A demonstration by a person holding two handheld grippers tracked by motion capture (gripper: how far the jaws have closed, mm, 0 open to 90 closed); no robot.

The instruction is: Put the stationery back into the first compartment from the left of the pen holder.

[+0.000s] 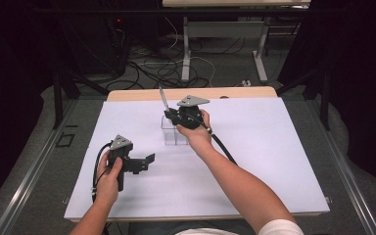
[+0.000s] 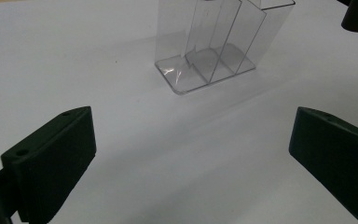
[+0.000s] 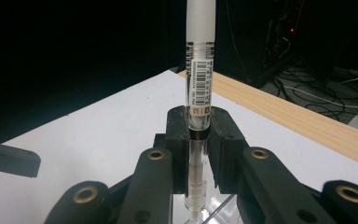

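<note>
Pen (image 3: 200, 70) stands upright, pinched between the two black jaws of the right gripper (image 3: 199, 140), which press on its clear barrel just below a barcode label. Its frosted upper part runs out of the top of the right gripper view, so that end is cut off; its lower end reaches down toward a clear edge at the bottom of that view, too little of which shows to tell whether the two touch. From the high view the pen (image 1: 163, 99) leans slightly above the right gripper (image 1: 172, 117), which sits over a clear plastic organizer (image 1: 174, 136) near the middle of the white sheet (image 1: 254, 161) covering the table (image 1: 142, 94). The hand and gripper hide most of the organizer's top there.

In the left gripper view the organizer (image 2: 216, 49) shows upright dividers and stepped floors; its top is cut off. The left gripper (image 2: 191, 158) is spread wide with nothing between its jaws, hanging over bare sheet, well apart from the organizer. In the high view it (image 1: 144, 163) sits at the near left.
</note>
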